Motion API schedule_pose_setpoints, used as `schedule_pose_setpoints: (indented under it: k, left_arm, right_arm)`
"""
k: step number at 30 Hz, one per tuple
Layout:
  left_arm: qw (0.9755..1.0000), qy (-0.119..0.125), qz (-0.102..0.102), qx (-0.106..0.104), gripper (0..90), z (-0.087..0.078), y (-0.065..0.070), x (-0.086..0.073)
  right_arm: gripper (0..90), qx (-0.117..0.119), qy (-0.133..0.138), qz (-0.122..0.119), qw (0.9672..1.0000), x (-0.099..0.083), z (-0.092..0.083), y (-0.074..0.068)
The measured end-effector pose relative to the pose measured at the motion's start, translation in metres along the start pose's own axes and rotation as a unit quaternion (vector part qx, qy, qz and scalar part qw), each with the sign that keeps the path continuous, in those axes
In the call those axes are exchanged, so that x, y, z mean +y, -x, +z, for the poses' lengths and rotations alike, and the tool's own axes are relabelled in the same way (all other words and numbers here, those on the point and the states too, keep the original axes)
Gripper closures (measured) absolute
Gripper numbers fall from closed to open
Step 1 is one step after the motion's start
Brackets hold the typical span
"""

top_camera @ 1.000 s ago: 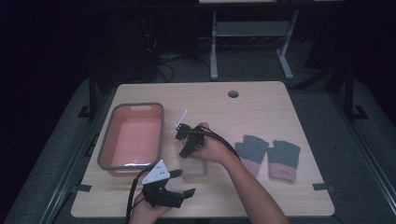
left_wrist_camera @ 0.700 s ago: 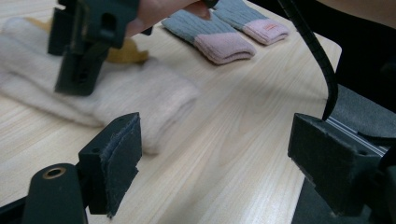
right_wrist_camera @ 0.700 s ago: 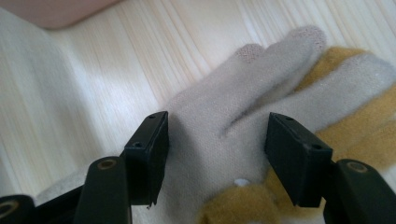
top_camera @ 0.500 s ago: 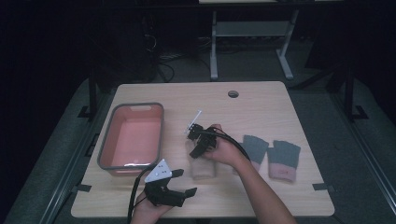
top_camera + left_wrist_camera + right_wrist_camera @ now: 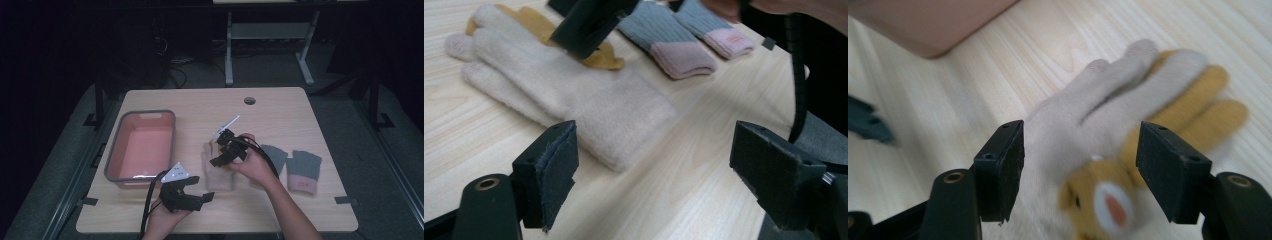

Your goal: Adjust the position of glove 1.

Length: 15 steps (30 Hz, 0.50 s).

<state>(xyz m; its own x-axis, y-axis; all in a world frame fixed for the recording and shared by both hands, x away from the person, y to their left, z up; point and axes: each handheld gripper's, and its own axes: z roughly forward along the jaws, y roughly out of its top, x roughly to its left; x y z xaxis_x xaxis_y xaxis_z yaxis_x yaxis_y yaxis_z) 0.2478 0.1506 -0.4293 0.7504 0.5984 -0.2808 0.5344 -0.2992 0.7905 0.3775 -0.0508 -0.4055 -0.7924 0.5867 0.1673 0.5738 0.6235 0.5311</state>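
Cream glove (image 5: 1083, 120) beneath right tongs (image 5: 1080, 165), untouched

High view down over the table (image 5: 300, 115); both gripper views close above one cream glove (image 5: 574, 95).

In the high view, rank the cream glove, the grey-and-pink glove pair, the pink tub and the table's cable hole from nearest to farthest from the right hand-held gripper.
1. Cream glove: directly under the right hand-held gripper, whose jaws have just been opening.
2. Grey-and-pink glove pair: to its right, beside the wrist.
3. Pink tub: to its left; too close to call against the glove pair.
4. Cable hole: farther up the table; also a close call.
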Motion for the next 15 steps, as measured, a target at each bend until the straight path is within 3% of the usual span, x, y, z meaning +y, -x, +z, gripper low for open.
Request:
schedule_pose_setpoints:
  k: [9, 13, 15]
  left_arm:
    - [0.9987, -0.023, -0.042, 0.016, 20.1, 0.017, -0.009, 0.021]
    - [0.9955, -0.023, -0.09, 0.018, 22.6, 0.024, -0.018, 0.025]
    - [0.9941, -0.026, -0.103, 0.02, 23.5, 0.026, -0.023, 0.026]
  right_arm:
    - [35.8, -0.008, 0.026, 0.048, 0.9985, -0.021, -0.023, 0.006]
    - [35.8, -0.003, 0.031, 0.076, 0.9966, -0.034, -0.025, 0.008]
    - [35.8, -0.003, 0.032, 0.086, 0.9958, -0.04, -0.024, 0.009]
